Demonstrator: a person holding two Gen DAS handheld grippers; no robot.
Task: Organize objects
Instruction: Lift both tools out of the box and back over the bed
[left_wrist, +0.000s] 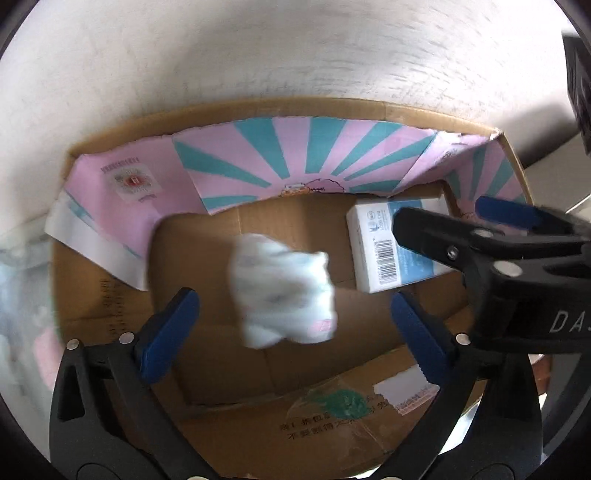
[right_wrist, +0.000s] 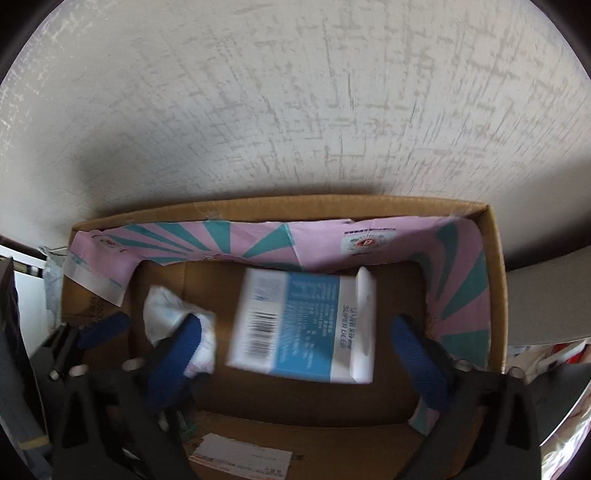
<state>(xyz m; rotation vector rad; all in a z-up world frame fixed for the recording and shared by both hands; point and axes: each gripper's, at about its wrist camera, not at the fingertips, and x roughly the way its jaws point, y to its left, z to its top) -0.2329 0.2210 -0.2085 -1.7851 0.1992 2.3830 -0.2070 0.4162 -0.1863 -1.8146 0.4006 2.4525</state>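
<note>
Cardboard box (right_wrist: 495, 295) stands against the far wall, lined with pink-and-teal paper (left_wrist: 280, 155). Inside it, a white-and-blue carton (right_wrist: 295, 328) lies right, a crumpled white bundle (left_wrist: 284, 295) left. Both the left gripper (left_wrist: 295, 325) and right gripper (right_wrist: 295, 354) hang spread wide above them, gripping nothing.

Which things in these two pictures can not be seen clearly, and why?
- White bundle: blurred in the left wrist view, partly behind a finger of the right gripper in the right wrist view; what it is stays unclear.
- Blue and white box: small print smeared by blur.
- Cardboard box: near wall cut off by the left gripper.
</note>
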